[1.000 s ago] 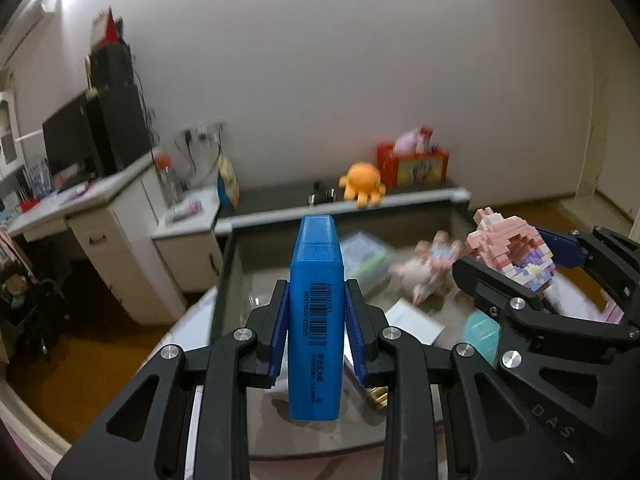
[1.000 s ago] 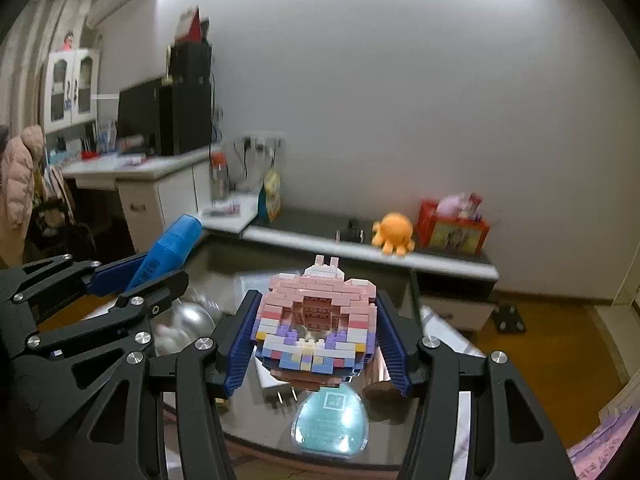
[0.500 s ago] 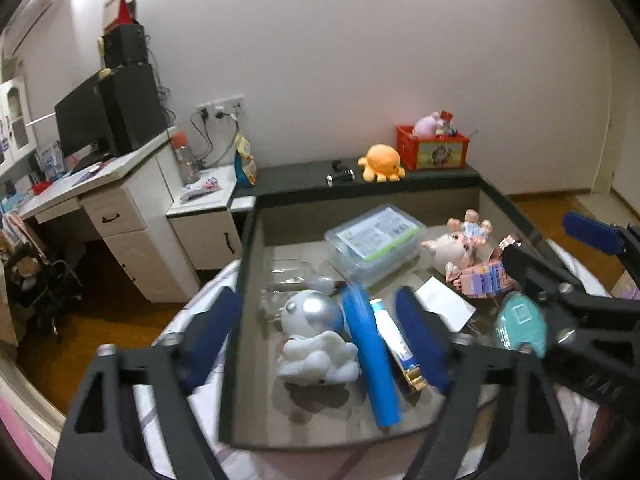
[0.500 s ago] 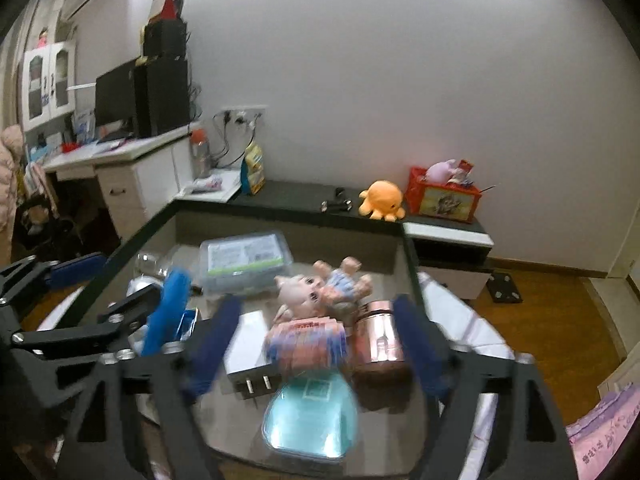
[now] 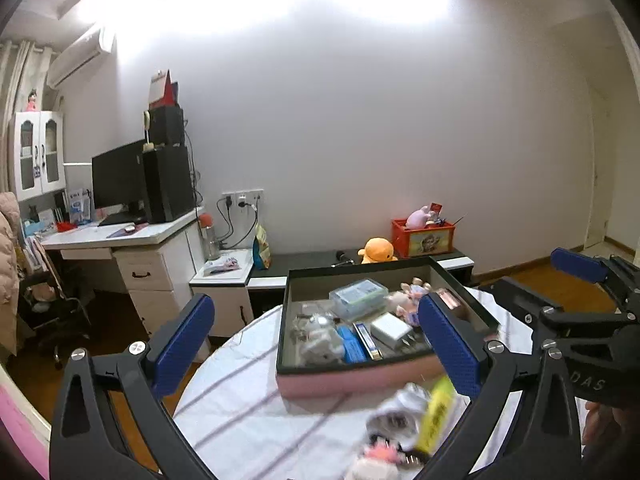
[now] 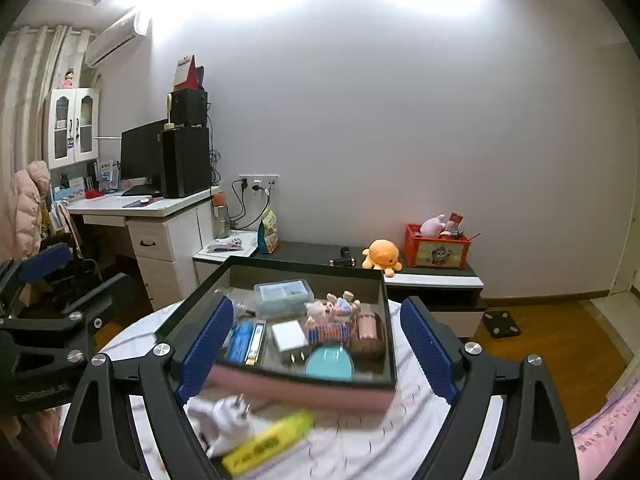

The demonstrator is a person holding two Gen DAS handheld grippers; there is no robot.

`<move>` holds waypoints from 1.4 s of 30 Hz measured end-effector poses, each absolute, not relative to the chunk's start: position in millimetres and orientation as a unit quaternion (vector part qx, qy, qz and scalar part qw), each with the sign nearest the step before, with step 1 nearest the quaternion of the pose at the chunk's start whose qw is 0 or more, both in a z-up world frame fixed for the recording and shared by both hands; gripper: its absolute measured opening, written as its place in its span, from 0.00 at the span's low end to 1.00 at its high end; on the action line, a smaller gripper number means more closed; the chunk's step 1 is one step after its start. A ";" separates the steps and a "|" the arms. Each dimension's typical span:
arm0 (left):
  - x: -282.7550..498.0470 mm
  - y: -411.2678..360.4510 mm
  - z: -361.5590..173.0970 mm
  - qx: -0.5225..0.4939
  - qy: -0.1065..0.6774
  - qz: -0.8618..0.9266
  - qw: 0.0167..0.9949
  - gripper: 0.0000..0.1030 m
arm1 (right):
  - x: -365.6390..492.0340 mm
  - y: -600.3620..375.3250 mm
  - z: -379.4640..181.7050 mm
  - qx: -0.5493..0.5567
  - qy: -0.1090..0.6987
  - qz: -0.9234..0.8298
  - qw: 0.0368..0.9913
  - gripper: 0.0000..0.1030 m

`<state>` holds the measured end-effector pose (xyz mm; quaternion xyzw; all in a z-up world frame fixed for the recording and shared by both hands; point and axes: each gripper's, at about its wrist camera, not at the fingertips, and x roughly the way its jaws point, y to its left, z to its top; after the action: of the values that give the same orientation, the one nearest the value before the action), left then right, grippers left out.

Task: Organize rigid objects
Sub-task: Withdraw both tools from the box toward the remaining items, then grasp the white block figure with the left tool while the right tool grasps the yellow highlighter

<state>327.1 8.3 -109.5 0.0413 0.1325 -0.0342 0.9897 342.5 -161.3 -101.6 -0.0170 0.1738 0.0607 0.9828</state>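
A shallow box with a pink wall point(image 5: 352, 380) point(image 6: 300, 388) stands on the round table. A blue case point(image 5: 352, 346) point(image 6: 240, 338) lies flat in its left half. A pink brick model point(image 6: 326, 332) lies near the middle. My left gripper point(image 5: 315, 302) hangs back from the box, its jaws opening wide with nothing pressed between the pads. My right gripper point(image 6: 316, 306) is also drawn back, its jaws still opening and empty. Each gripper shows at the edge of the other's view: the right gripper point(image 5: 548, 280) and the left gripper point(image 6: 74, 272).
The box also holds a clear plastic case point(image 6: 284, 292), a white charger point(image 6: 290, 336), a teal disc point(image 6: 329, 364), a copper can point(image 6: 366, 332) and a piglet figure point(image 6: 332, 306). On the striped cloth point(image 6: 360, 440) lie a white plug point(image 6: 228, 412) and a yellow item point(image 6: 268, 444).
Both grippers let go: the blue case and the brick model now lie in the box. Both jaws opened wide, and both hands pulled back and up from the box.
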 end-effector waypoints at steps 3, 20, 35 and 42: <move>301.4 7.1 -120.7 0.045 0.133 -0.031 0.990 1.00 | 316.2 -162.5 -109.8 -0.015 0.176 0.059 0.982 0.85; 315.7 -3.1 -222.7 0.048 0.293 -0.054 0.953 1.00 | 297.3 -178.0 -174.3 0.000 0.253 0.043 0.967 0.85; 368.2 -14.8 -253.0 0.061 0.417 -0.079 0.903 0.44 | 341.5 -181.2 -207.5 0.007 0.329 0.044 0.943 0.85; 359.7 1.2 -247.8 0.052 0.407 -0.066 0.909 0.44 | 370.3 -162.2 -220.5 -0.009 0.390 0.055 0.919 0.85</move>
<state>359.7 1.2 -247.8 0.0517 0.4075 -0.0658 0.9094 370.3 -162.2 -220.5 -0.0093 0.3897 0.0545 0.9193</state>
